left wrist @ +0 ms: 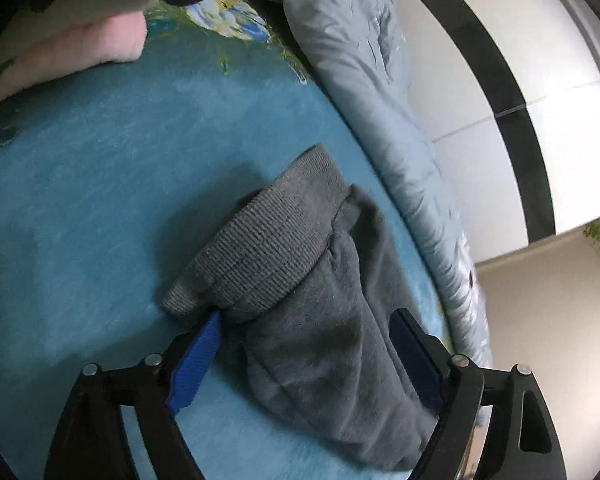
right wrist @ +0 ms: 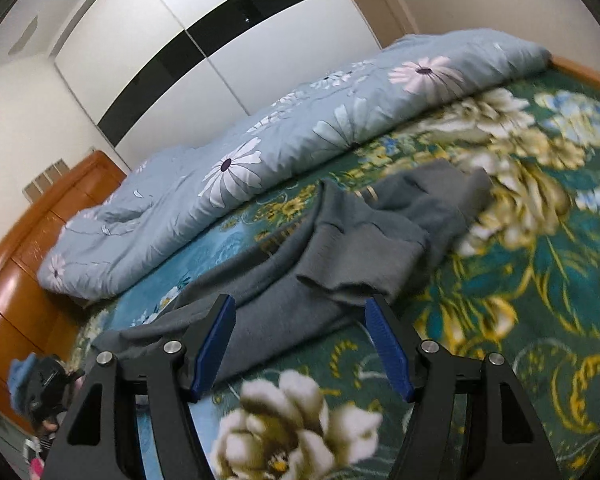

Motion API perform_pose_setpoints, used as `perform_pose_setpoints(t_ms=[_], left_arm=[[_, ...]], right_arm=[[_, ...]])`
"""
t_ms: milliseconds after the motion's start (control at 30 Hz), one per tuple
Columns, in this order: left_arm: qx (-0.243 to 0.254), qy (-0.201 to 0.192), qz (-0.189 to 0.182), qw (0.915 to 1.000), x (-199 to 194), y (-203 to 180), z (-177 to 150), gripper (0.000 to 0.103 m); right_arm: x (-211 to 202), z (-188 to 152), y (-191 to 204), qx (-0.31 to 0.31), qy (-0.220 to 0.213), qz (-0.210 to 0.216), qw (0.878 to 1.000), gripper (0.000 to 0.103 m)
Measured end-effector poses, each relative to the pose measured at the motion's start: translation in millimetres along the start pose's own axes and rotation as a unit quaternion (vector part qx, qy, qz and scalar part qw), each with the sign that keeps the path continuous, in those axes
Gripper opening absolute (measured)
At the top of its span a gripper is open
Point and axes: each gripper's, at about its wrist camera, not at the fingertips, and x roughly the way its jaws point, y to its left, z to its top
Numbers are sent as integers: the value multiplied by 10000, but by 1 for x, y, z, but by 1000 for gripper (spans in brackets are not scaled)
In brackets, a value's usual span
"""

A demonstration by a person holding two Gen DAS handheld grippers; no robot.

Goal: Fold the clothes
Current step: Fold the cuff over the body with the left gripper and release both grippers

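A floral blanket [right wrist: 520,280] in teal and green fills the lower right of the right wrist view, with a pale blue flowered quilt [right wrist: 260,160] bunched across the middle toward the upper right and an orange wooden bed frame [right wrist: 28,264] at the left edge. The grey garment [right wrist: 340,240] lies crumpled at frame centre — its ribbed cuff [left wrist: 268,240] sits mid-frame in the left wrist view. The left gripper [left wrist: 312,328] straddles the garment, fingers spread wide; the right gripper [right wrist: 300,316] is also spread wide, low in the frame, just short of the cloth.
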Motion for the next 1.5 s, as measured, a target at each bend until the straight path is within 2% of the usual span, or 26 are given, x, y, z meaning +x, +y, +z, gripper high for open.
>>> perform_pose_setpoints(t_ms=[67,300,400,500,600,633,700,767,833,900,933,1033,1167,1367,1500], left_arm=[[-83,-123,-17,9999,4,1,1,88],[-222,12,1049,9942,-3,-3,-18,88],[-207,-48,832,9963,5,-1,-10,94],[-526,-274,296,9978,7,10,-4,103],[-600,-400,136,9973,6,14,0,102],[-536,-441,201,9974,5,13,-2,101],[-406,-523,334,9972,4,10,-4,90],[-395,-573,452,9966,3,12,-3,67],[-457,-590,487,9960,6,12,-1,62],[-494,-612,439,9959,3,16,1,52],[-433,-625,410,9963,1,13,0,43],[-226,-680,425,9965,-7,2,-1,28],[-196,-888,274,9955,-39,-6,-10,20],[-11,-1359,99,9907,-113,1,-45,19],[55,-1525,275,9879,-158,25,-48,19]], right_arm=[[-1,-5,-8,149,22,24,9999,69],[4,-24,-27,510,160,110,9985,69],[9,-31,-29,570,228,142,9980,69],[15,-36,-29,619,324,222,9973,69],[20,-38,-24,555,369,256,9974,69],[21,-38,-22,547,377,258,9975,69],[24,-40,-20,564,408,280,9972,69],[27,-43,-18,580,460,291,9968,69],[28,-45,-16,574,515,279,9966,69],[29,-48,-14,561,570,268,9964,69],[28,-49,-14,551,589,257,9964,69],[25,-52,-12,528,623,223,9964,69],[16,-57,-10,584,592,253,9962,69],[-3,-68,-3,658,583,359,9955,69],[-17,-78,7,552,648,445,9954,69]])
